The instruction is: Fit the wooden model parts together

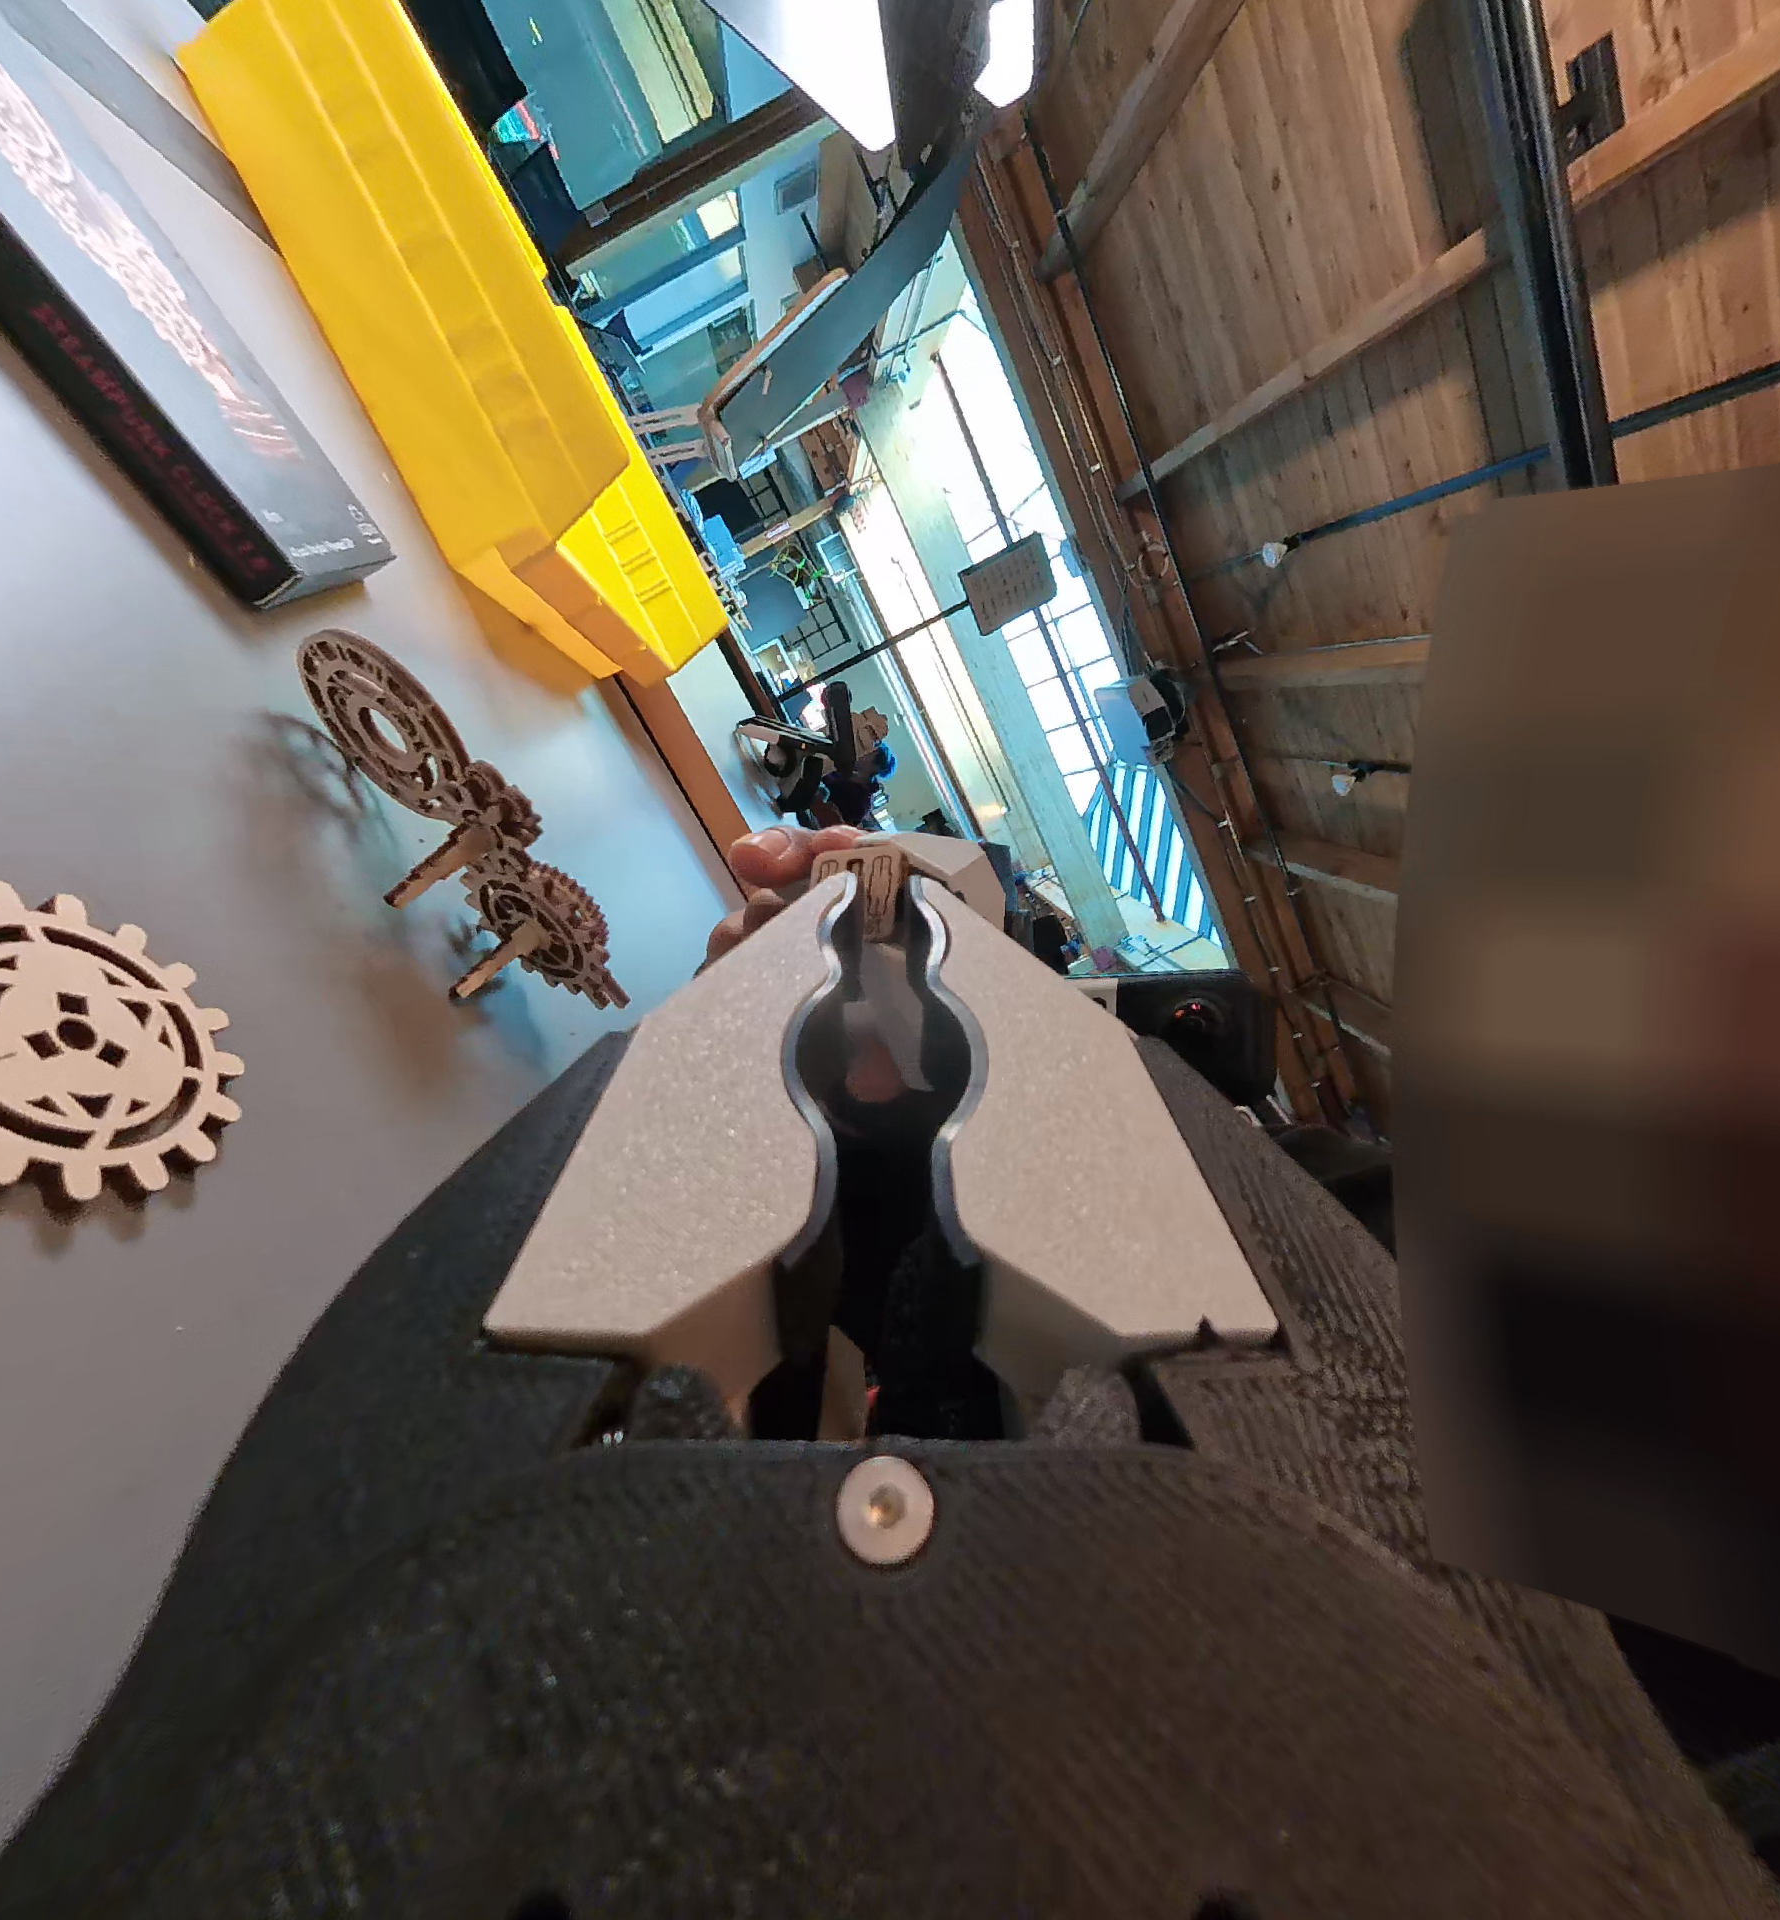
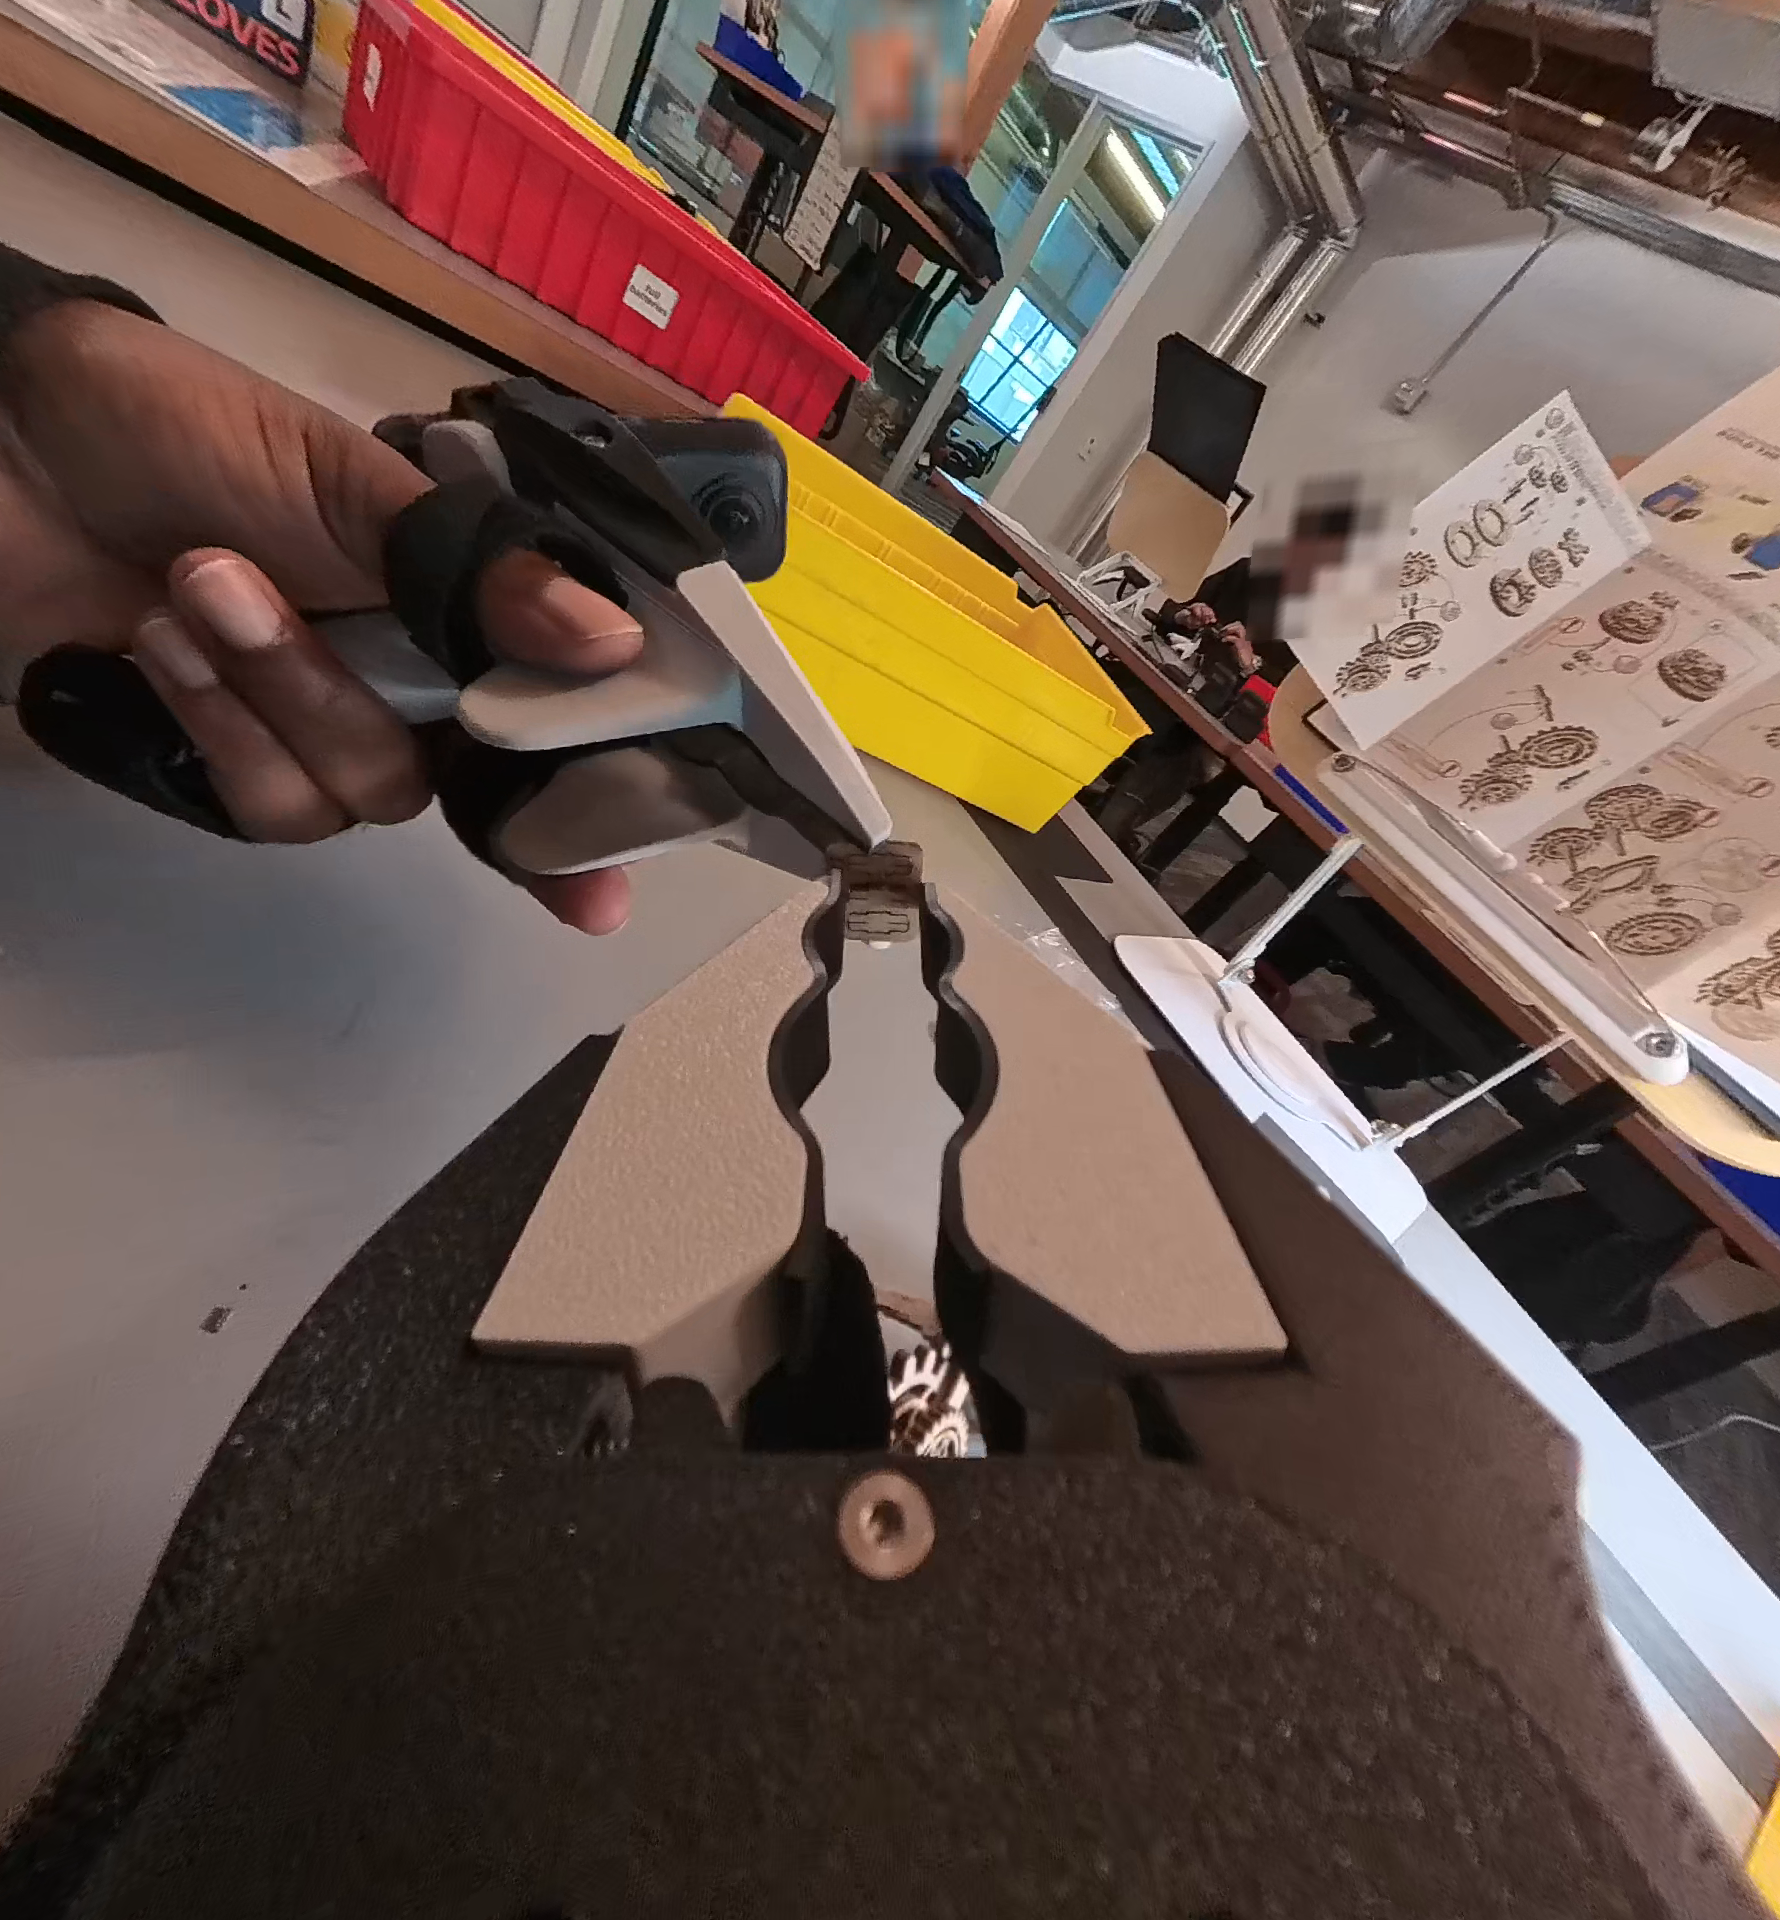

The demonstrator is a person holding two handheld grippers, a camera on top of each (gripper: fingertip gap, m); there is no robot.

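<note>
My left gripper [image 1: 878,891] is shut on a small slotted wooden part [image 1: 868,883], held up above the grey table. My right gripper [image 2: 878,902] is shut on a small slotted wooden part [image 2: 878,920]. In the right wrist view the left gripper [image 2: 855,840], held by a hand [image 2: 200,582], meets my right gripper tip to tip. There the two small parts [image 2: 873,862] touch. I cannot tell if they are joined. A large flat wooden gear [image 1: 65,1039] and a standing gear assembly [image 1: 450,800] rest on the table [image 1: 138,748] to the left.
A black box [image 1: 107,343] and a yellow bin [image 1: 429,312] lie at the table's far side. In the right wrist view a yellow bin [image 2: 927,644], a red bin [image 2: 574,229] and an instruction sheet [image 2: 1613,748] on a white stand [image 2: 1187,977] stand beyond the grippers. Left and right tips are no more than a few centimetres apart.
</note>
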